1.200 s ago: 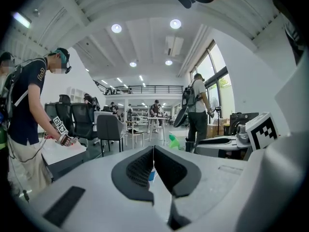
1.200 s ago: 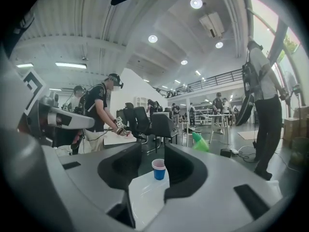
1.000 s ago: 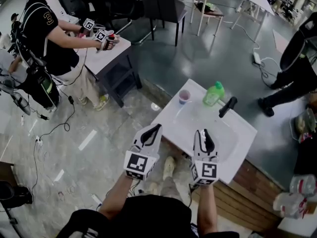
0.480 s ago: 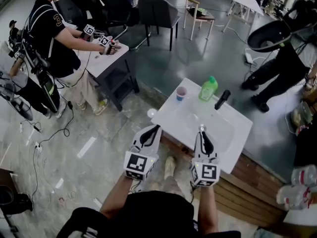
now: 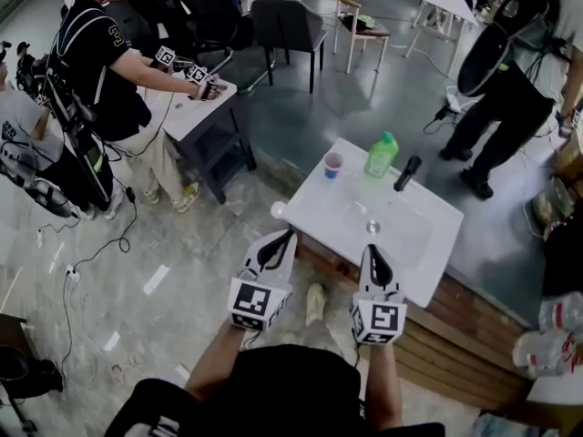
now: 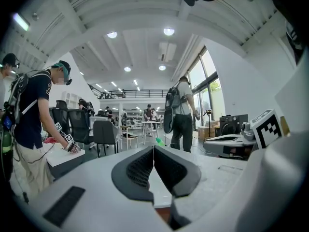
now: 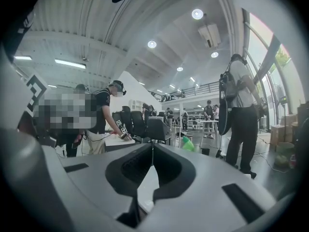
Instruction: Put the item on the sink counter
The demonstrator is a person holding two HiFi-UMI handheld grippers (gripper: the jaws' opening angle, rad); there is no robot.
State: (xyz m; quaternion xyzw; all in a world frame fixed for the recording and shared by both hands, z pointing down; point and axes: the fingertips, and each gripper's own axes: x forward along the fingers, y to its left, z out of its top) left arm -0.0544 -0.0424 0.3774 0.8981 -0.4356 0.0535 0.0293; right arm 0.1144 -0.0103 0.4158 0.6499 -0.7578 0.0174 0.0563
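Observation:
The white sink counter [image 5: 435, 209] stands ahead of me, seen from above in the head view. On its far edge are a green bottle [image 5: 381, 154], a small purple-topped cup [image 5: 333, 164] and a black faucet [image 5: 406, 172]. My left gripper [image 5: 290, 233] hangs over the floor just left of the counter's near corner, shut and empty [image 6: 153, 147]. My right gripper [image 5: 369, 248] sits over the counter's near edge. Its jaws are closing, tips touching, with nothing between them [image 7: 152, 146]. The green bottle [image 7: 189, 144] shows beyond them.
A person with grippers works at a white table [image 5: 196, 98] at the back left. A black chair [image 5: 284, 21] stands behind it. Another person with a backpack [image 5: 499, 71] stands right of the counter. Plastic bottles [image 5: 547, 335] lie at the lower right.
My right gripper's jaws have come together. The counter has slid slightly left and up in the head view. The person with the backpack has come closer at the right.

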